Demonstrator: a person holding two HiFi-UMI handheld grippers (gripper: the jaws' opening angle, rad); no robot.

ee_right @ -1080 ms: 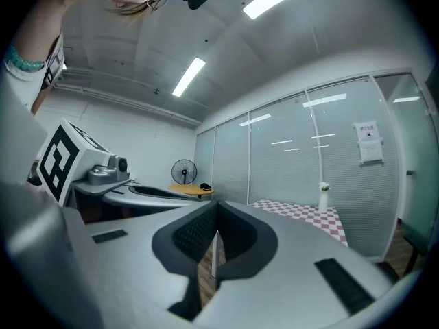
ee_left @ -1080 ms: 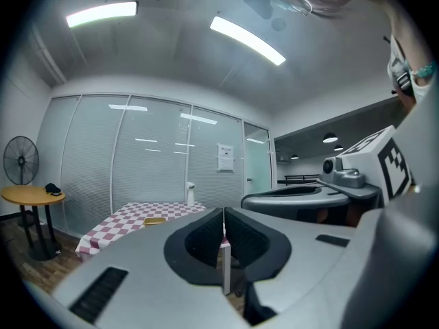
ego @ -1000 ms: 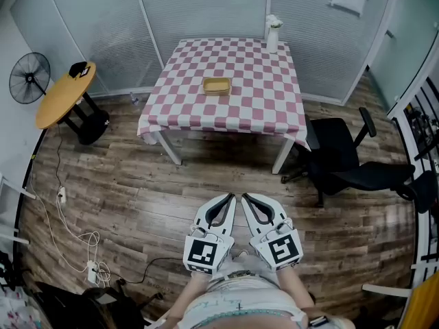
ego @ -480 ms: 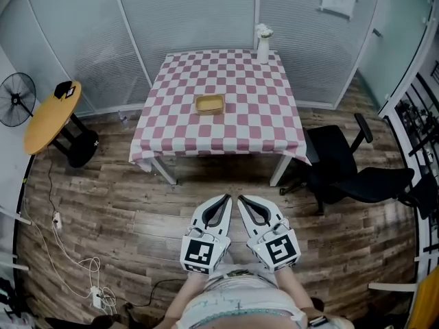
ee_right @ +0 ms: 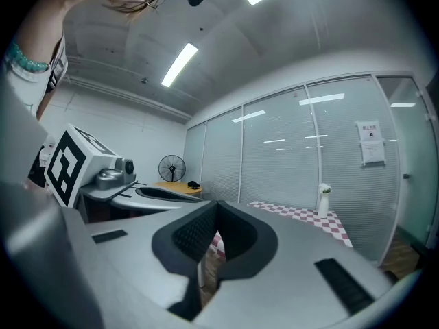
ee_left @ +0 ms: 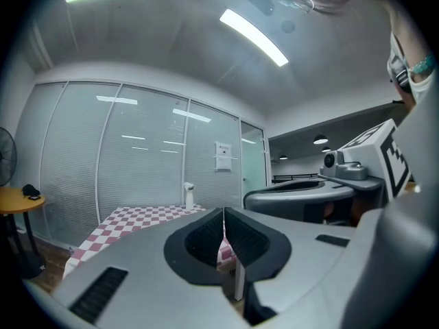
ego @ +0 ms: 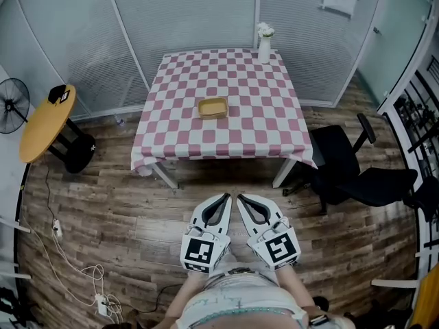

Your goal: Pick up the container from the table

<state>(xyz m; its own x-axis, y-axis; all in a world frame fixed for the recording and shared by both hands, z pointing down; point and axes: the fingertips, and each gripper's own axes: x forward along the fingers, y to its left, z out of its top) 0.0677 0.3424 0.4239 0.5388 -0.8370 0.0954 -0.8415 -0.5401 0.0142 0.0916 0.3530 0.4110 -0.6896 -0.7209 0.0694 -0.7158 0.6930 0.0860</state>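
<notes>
Yellow container sits mid-way across the checked table, and only the head view shows it. The gripper views catch just the table's edge and a vase. Left gripper and right gripper hang well short of the table, each with jaws pressed together on nothing.

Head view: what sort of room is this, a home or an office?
Probably an office or lab room: glass partition walls with blinds, a black swivel chair, and a lone table under a checked cloth.
</notes>
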